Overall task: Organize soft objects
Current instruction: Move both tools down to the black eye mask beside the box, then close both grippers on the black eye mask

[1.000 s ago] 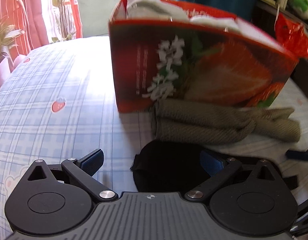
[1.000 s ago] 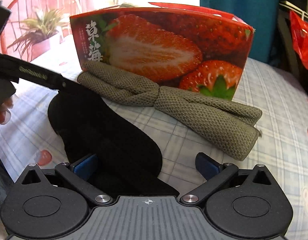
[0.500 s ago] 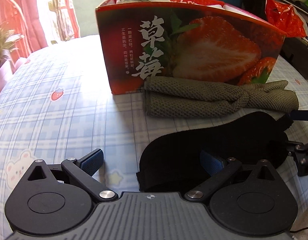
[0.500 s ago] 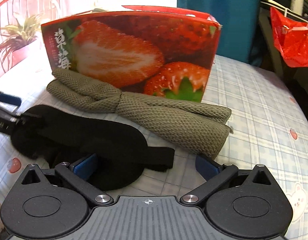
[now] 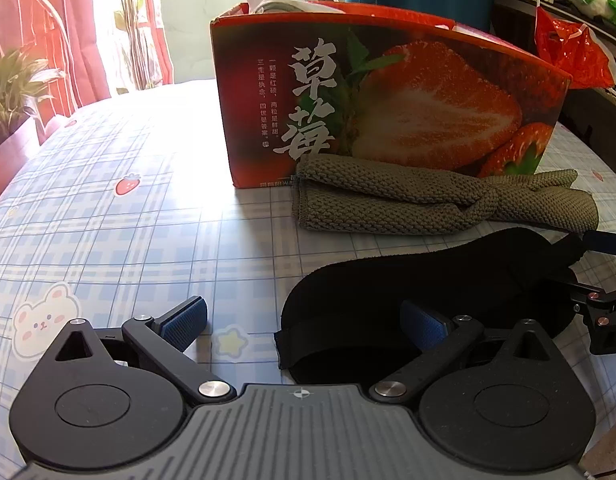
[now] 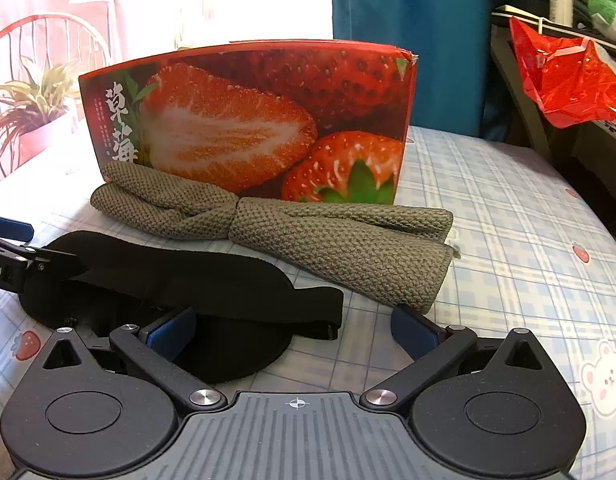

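A black eye mask (image 5: 428, 280) lies flat on the checked tablecloth; it also shows in the right wrist view (image 6: 179, 276). Behind it lies an olive knitted headband (image 5: 440, 204), also in the right wrist view (image 6: 291, 232), against a red strawberry box (image 5: 388, 100) that holds white soft items. My left gripper (image 5: 303, 322) is open and empty, low over the mask's left end. My right gripper (image 6: 293, 330) is open and empty over the mask's right end and strap.
The checked tablecloth (image 5: 107, 220) stretches to the left. A potted plant (image 5: 11, 92) and red chair stand beyond the left edge. A red plastic bag (image 6: 564, 76) hangs on shelves at the right. A blue curtain (image 6: 408, 20) is behind the box.
Both grippers have drawn back from the box and apart. The eye mask, earlier bunched and lifted, now lies spread flat on the cloth. The headband has not moved.
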Available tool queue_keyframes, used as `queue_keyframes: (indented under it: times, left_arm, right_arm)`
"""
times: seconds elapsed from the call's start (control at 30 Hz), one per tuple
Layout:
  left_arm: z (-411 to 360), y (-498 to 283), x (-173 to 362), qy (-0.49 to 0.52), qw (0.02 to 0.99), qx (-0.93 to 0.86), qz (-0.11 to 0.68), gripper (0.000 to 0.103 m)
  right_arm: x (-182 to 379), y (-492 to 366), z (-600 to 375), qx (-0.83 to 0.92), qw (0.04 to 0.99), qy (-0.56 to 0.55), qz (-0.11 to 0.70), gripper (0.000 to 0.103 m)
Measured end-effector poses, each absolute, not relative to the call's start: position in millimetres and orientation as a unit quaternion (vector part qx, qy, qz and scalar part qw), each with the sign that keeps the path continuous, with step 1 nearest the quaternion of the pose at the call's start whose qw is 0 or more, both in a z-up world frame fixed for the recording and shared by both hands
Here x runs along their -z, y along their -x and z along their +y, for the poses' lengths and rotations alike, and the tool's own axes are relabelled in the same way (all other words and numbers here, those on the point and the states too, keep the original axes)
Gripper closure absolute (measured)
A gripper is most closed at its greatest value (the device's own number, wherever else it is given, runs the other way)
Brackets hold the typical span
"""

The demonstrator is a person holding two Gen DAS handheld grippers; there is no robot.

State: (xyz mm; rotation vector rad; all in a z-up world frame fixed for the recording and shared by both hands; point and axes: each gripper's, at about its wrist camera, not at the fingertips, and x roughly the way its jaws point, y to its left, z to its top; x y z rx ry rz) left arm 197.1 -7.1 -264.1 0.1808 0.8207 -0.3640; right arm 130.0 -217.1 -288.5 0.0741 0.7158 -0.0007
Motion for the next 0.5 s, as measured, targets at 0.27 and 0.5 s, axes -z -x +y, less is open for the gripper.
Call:
queue_keyframes:
  times: [0.27,0.5]
  left_arm:
    - [2,-201,257,-0.077,0.881,0.177,0.431,0.002]
    - [15,-184,250,-0.026,0.882,0.183,0.434,0.022]
  right_arm:
    - [289,-127,-216,0.005,0.939,-0.039,0.343,0.0]
    - [289,-127,-214,0.01,0.94,-0.039,0.34,0.0]
